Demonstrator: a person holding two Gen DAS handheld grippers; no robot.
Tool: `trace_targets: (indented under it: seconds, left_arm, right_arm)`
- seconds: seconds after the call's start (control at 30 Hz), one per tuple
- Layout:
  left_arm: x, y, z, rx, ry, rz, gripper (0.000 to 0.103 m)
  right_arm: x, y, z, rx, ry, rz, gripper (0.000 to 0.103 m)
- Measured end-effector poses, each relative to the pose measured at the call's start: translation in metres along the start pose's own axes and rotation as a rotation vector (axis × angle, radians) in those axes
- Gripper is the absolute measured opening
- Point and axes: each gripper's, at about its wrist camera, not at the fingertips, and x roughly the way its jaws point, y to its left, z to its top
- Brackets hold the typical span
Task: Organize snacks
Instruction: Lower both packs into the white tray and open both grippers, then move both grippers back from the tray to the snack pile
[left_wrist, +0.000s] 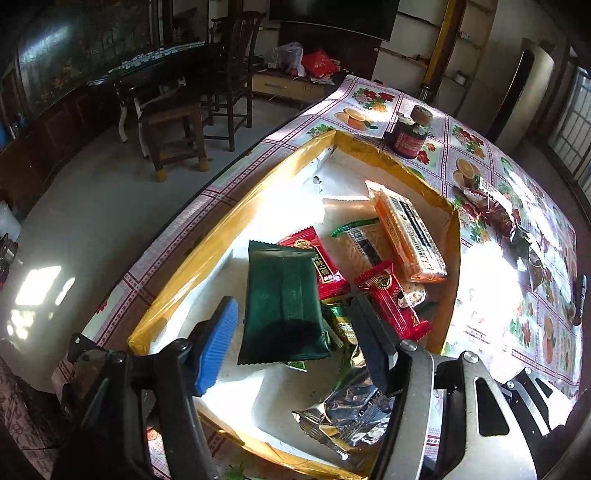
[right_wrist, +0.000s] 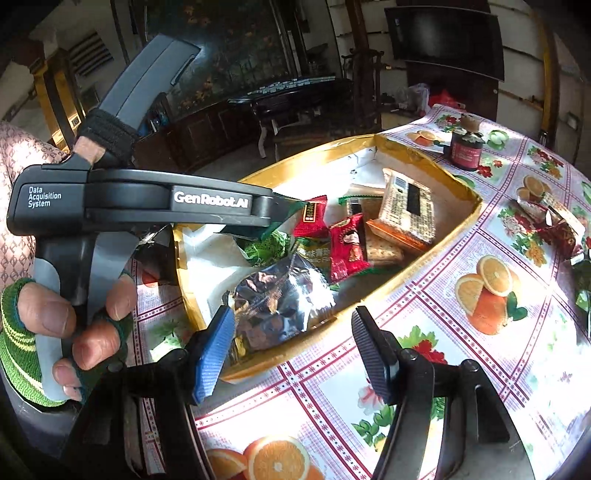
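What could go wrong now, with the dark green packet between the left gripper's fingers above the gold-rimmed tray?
1. The dark green foil packet hangs between the left gripper fingers, which look open and not pressing; it may land crooked on the red snack packets.
2. The crumpled silver foil bag lies against the gold-rimmed tray's near wall and might slide over it.
3. The right gripper, open over the tray's edge, may bump it.

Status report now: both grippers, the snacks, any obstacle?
Left gripper open over the box, green packet loose between its jaws. Right gripper open, empty. Wrapped snacks remain outside.
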Motion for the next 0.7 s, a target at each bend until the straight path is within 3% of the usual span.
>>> trace_targets:
  seconds: [0.27, 0.7]
  left_arm:
    - [-0.011, -0.032, -0.005, 0.057, -0.009, -0.043, 0.065]
    - [-0.023, -0.119, -0.006, 0.214, -0.015, -0.128, 0.065]
  right_arm:
    - [-0.039, -0.057, -0.026, 0.173, -0.043, -0.097, 0.065]
    - [-0.091, -0.140, -0.061, 0.387, -0.118, -0.249, 0.065]
